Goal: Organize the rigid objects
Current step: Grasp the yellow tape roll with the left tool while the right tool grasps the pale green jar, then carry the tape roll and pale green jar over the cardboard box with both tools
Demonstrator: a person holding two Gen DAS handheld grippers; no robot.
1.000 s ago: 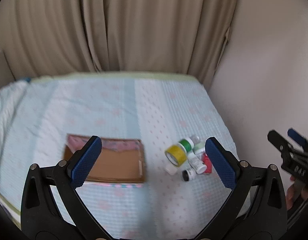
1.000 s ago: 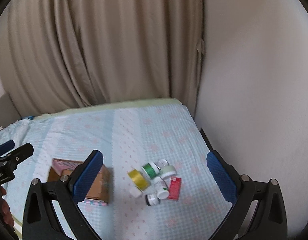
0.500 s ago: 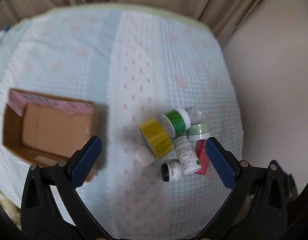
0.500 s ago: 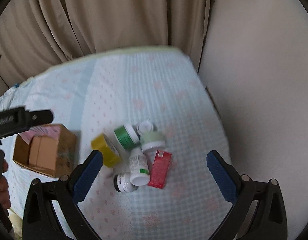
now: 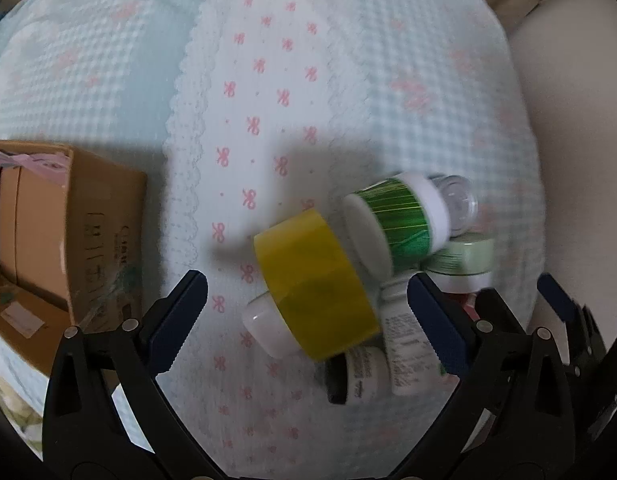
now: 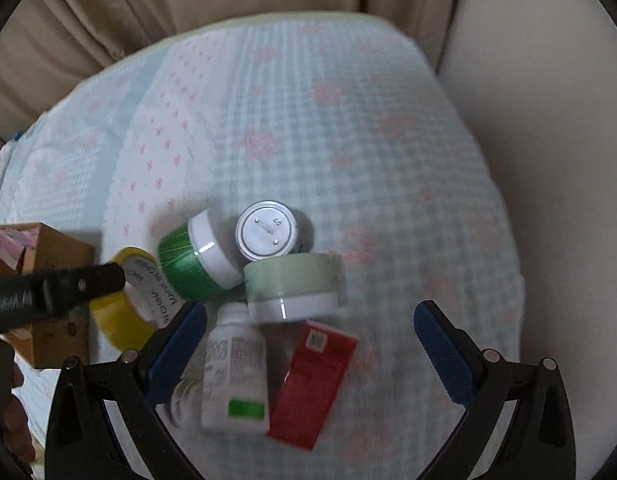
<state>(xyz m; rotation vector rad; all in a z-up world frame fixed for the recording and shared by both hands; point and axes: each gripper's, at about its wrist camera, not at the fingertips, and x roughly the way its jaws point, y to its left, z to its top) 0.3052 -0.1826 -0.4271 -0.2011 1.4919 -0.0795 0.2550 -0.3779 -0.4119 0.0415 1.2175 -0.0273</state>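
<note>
Both my grippers hang spread wide, empty: left gripper (image 5: pixel 308 316) over the yellow tape roll (image 5: pixel 316 288), right gripper (image 6: pixel 310 336) over the white bottle (image 6: pixel 234 376) and red packet (image 6: pixel 314 384). The cardboard box (image 5: pixel 104 236) at left holds a pink-topped carton (image 6: pixel 14 240).

Left tool (image 5: pixel 307 320): black frame, two angled arms, each ending in a blue ridged pad (image 5: pixel 436 326). Silver screws sit in pairs on each arm near the pads. Right tool (image 6: pixel 310 344): same build, black arms, blue textured pads (image 6: pixel 440 350), paired silver screws. Seen from the right wrist view, the left tool's black body carries white lettering, only partly legible.
</note>
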